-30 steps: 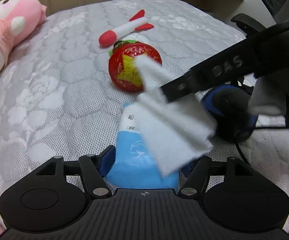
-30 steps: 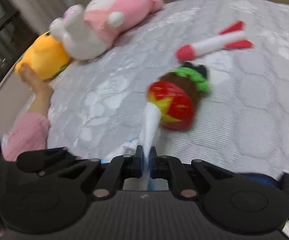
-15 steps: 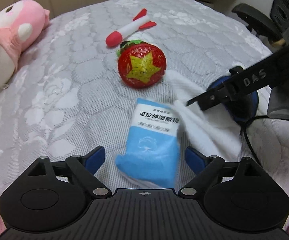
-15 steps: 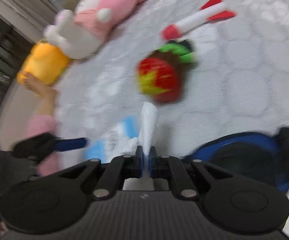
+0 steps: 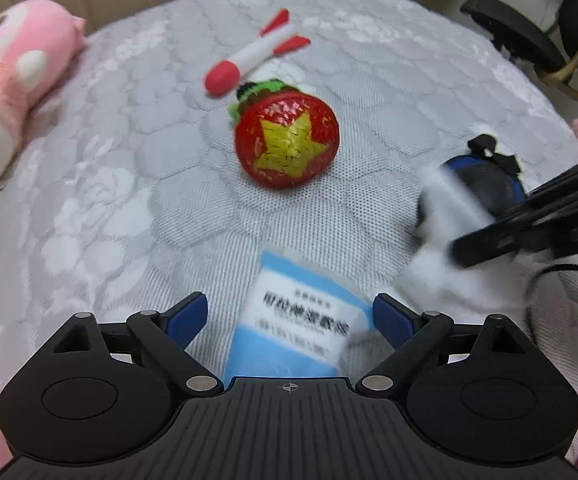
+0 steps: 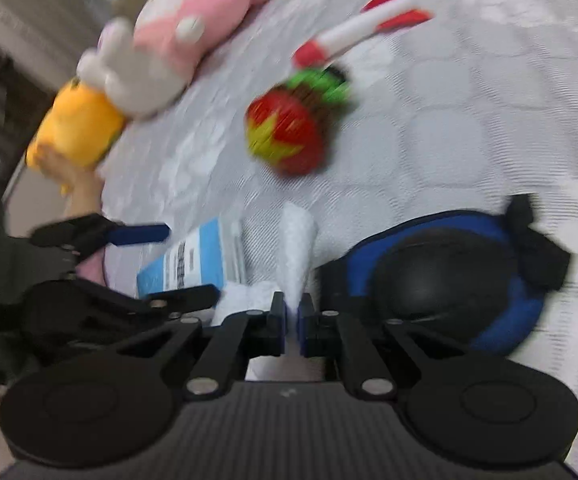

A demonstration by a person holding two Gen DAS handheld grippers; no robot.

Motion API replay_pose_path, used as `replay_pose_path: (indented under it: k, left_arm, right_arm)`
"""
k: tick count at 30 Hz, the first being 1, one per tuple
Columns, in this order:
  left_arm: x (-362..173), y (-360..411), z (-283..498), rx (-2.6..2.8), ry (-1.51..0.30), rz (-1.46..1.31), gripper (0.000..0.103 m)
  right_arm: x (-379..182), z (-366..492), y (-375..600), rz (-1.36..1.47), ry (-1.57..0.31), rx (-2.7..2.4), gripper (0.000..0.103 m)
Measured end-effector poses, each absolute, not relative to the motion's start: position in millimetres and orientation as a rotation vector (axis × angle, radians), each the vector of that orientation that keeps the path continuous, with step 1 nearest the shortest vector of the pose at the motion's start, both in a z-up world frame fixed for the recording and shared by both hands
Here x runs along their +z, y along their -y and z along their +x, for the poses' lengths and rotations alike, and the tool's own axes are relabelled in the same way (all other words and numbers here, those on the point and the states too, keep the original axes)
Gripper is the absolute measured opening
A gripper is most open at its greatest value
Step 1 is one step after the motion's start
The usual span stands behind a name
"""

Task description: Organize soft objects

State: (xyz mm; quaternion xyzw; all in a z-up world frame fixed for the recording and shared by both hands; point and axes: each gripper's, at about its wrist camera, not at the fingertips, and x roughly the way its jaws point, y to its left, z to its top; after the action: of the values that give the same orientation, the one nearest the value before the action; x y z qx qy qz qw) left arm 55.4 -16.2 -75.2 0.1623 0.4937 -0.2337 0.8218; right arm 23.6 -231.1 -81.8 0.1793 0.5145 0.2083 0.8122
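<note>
A blue and white tissue pack (image 5: 295,322) lies on the grey quilted bed (image 5: 121,184), between the spread fingers of my open left gripper (image 5: 289,314), which does not hold it. My right gripper (image 6: 293,316) is shut on a white tissue (image 6: 297,240), seen blurred in the left wrist view as the white tissue (image 5: 441,216). The same pack (image 6: 197,258) lies left of the tissue. Beyond sit a red strawberry plush with a yellow star (image 5: 287,146) and a red and white rocket plush (image 5: 255,58).
A blue and black round pad (image 6: 445,280) lies right of the tissue. A pink and white plush (image 6: 169,36) and a yellow plush (image 6: 75,128) lie at the bed's far left, a person's hand (image 6: 75,178) beside them. A black chair (image 5: 517,36) stands past the bed.
My right gripper has pulled the white tissue away from the pack and to the right. My left gripper has let go of the pack and stands open around it.
</note>
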Motion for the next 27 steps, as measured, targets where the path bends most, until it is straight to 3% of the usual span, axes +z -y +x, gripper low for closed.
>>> replay_pose_path:
  k: [3, 5, 6, 7, 10, 14, 17, 20, 22, 25, 27]
  left_arm:
    - [-96.1, 36.6, 74.7, -0.541, -1.112, 0.416, 0.094]
    - [-102.4, 46.8, 81.4, -0.577, -1.131, 0.447, 0.088]
    - [-98.4, 49.7, 84.2, -0.595, -1.131, 0.440, 0.071]
    - [-89.8, 52.1, 87.8, -0.603, -1.122, 0.424, 0.046]
    - [-54.2, 51.5, 96.6, -0.635, -1.015, 0.298, 0.030]
    - [-24.6, 43.0, 88.6, -0.668, -0.856, 0.154, 0.031]
    - [-34.1, 36.4, 71.3, -0.649, -0.864, 0.178, 0.034]
    - [-48.8, 28.9, 51.4, -0.608, -0.882, 0.285, 0.056]
    - [-54.5, 23.3, 43.3, -0.553, -0.898, 0.323, 0.083]
    - [-53.7, 3.0, 42.6, -0.392, -0.927, 0.191, 0.094]
    - [-57.9, -20.2, 47.7, -0.279, -0.991, -0.044, 0.094]
  right_arm:
    - [-75.8, 20.5, 247.4, 0.423, -1.065, 0.406, 0.006]
    - [-73.4, 18.3, 255.7, 0.435, -1.050, 0.381, 0.006]
    - [-71.8, 16.4, 259.3, 0.438, -1.042, 0.372, 0.006]
    - [-70.7, 14.5, 262.7, 0.444, -1.035, 0.367, 0.006]
    - [-68.4, 11.7, 273.4, 0.470, -1.009, 0.351, 0.006]
    - [-61.9, 15.5, 283.1, 0.505, -0.977, 0.318, 0.006]
    - [-54.2, 16.6, 281.8, 0.470, -0.959, 0.325, 0.006]
    - [-51.9, 17.9, 277.0, 0.426, -0.958, 0.333, 0.007]
    - [-55.5, 20.8, 275.0, 0.432, -0.968, 0.332, 0.007]
    - [-59.8, 21.0, 269.3, 0.439, -0.973, 0.326, 0.007]
    - [-61.1, 18.2, 266.9, 0.442, -0.968, 0.338, 0.007]
